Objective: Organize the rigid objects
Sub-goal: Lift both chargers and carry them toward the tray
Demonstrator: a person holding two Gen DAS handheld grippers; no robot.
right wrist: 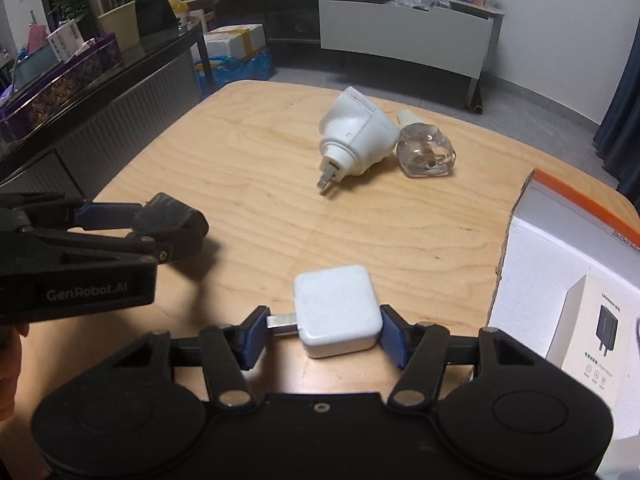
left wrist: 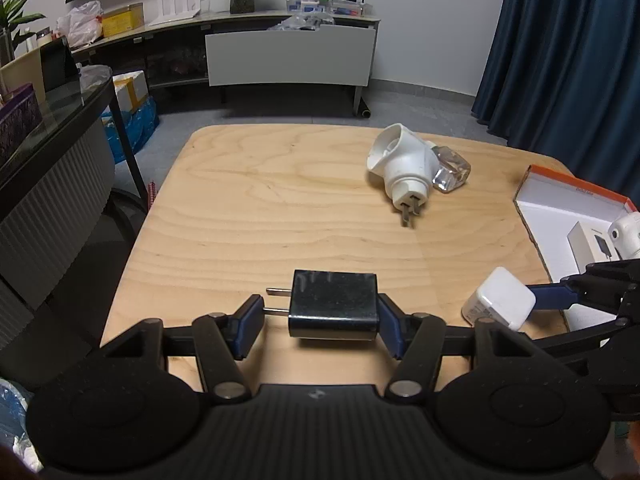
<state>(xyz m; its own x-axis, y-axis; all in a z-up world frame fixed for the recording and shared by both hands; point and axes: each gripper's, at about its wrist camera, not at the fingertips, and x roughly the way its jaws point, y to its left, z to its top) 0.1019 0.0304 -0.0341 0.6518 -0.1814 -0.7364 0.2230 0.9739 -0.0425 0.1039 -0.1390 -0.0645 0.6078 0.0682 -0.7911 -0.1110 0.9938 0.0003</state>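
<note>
My left gripper (left wrist: pixel 320 322) is shut on a black plug charger (left wrist: pixel 333 304), held just above the wooden table (left wrist: pixel 248 208), prongs pointing left. My right gripper (right wrist: pixel 322 334) is shut on a white plug charger (right wrist: pixel 337 312), prongs pointing left. Each gripper shows in the other's view: the right one with the white charger (left wrist: pixel 500 304) to the right, the left one with the black charger (right wrist: pixel 172 224) to the left. A white plug-in vaporizer (left wrist: pixel 400 164) lies with a clear refill bottle (left wrist: pixel 452 170) at the table's far side, also in the right wrist view (right wrist: pixel 356 136).
An open orange-rimmed white box (left wrist: pixel 560 204) stands at the table's right edge with a small charger carton (right wrist: pixel 596 332) and a white device (left wrist: pixel 626 236) inside. A dark glass side table (left wrist: pixel 52 120) stands left. A sideboard and blue curtain lie beyond.
</note>
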